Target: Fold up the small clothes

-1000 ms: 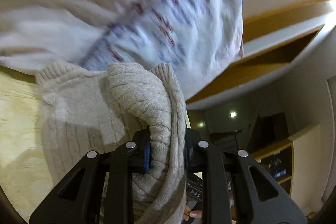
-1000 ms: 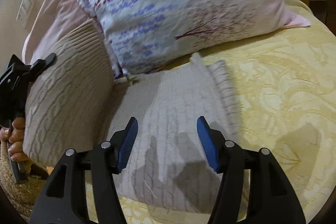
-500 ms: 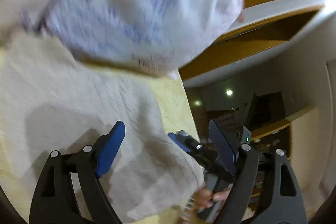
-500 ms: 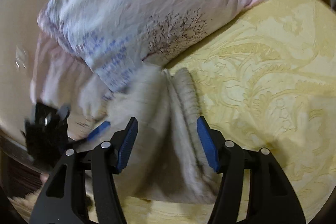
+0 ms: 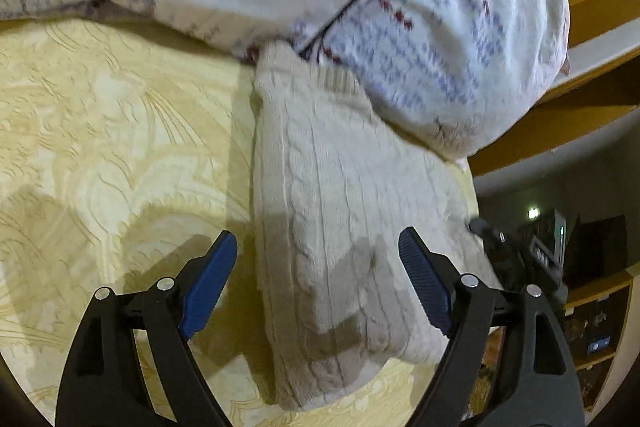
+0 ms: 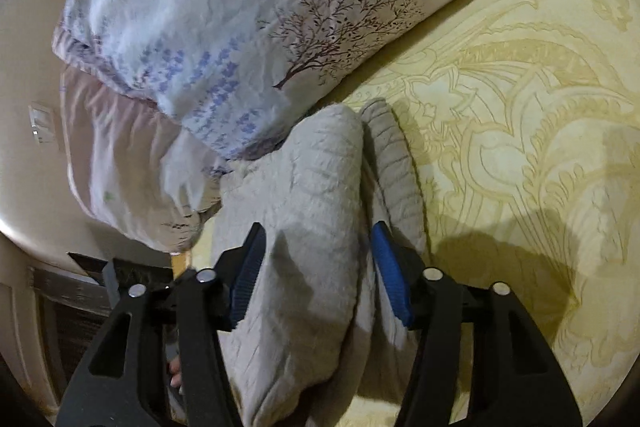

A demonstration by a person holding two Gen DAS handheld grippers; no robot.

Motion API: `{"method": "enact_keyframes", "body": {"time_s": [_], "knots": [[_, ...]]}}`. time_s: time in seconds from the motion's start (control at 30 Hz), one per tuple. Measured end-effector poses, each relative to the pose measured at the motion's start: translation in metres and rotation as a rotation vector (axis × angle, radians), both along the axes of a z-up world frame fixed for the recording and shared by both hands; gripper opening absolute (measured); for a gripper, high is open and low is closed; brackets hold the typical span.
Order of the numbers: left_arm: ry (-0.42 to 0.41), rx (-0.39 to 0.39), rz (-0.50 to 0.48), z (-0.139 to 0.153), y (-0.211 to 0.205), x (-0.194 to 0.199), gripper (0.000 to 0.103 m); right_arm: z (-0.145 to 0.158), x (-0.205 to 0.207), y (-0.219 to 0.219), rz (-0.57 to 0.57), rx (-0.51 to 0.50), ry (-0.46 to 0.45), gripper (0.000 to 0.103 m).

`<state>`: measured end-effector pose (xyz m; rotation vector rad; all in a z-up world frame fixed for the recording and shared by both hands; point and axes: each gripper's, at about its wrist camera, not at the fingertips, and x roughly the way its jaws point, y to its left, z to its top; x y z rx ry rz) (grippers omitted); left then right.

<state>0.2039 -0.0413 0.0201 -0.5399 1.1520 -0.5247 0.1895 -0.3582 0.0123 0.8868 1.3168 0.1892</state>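
Note:
A cream cable-knit sweater (image 5: 344, 211) lies folded on the yellow bedspread (image 5: 100, 147), its far end tucked against a floral pillow (image 5: 440, 27). My left gripper (image 5: 318, 279) hovers wide open over the sweater's near end, its pads clear of the knit. The right gripper (image 5: 516, 259) shows blurred at the sweater's right edge. In the right wrist view, my right gripper (image 6: 319, 275) is closing on a raised fold of the sweater (image 6: 316, 195), and both blue pads touch the fabric.
Two pillows lean at the head of the bed, the tree-print one (image 6: 240, 7) over a pinkish one (image 6: 120, 139). Bare bedspread (image 6: 520, 107) stretches to the right. A wooden bed frame (image 5: 560, 131) and a dim room with shelves (image 5: 592, 307) lie beyond the mattress edge.
My left gripper let go of the sweater, opened wide and sank toward the bed. The sweater now lies folded flat. My right gripper moved over its fold and its jaws narrowed.

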Motion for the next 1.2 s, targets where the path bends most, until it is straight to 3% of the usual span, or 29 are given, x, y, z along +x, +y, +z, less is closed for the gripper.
{"method": "enact_keyframes", "body": {"time_s": [0.03,0.1,0.3,0.5,0.67,0.83,1.0,1.2], "knots": [[0.003,0.006,-0.016,-0.002,-0.004,-0.001,0.083,-0.002,0.003,0.004,0.007,-0.014,0.002,0.044],[0.006,0.012,-0.034,-0.003,-0.012,-0.002,0.083,-0.001,0.006,0.011,0.033,-0.057,-0.012,0.022],[-0.016,0.028,-0.079,-0.004,-0.019,-0.009,0.083,0.029,0.003,0.013,0.070,-0.186,-0.139,0.009],[-0.027,0.015,-0.120,-0.004,-0.024,-0.013,0.083,0.062,-0.006,0.017,0.094,-0.328,-0.268,0.008],[-0.023,0.024,-0.167,-0.010,-0.035,-0.015,0.082,0.025,-0.013,0.005,0.114,-0.447,-0.127,0.008],[-0.020,0.028,-0.182,-0.015,-0.042,-0.020,0.081,0.002,-0.012,-0.002,0.074,-0.409,-0.075,0.011],[-0.022,0.017,-0.171,-0.010,-0.034,-0.026,0.077,0.019,-0.023,-0.022,0.018,-0.312,-0.075,0.038],[-0.016,0.009,-0.162,-0.011,-0.018,-0.044,0.074,0.040,-0.070,-0.021,0.023,-0.201,-0.098,0.041]]}}
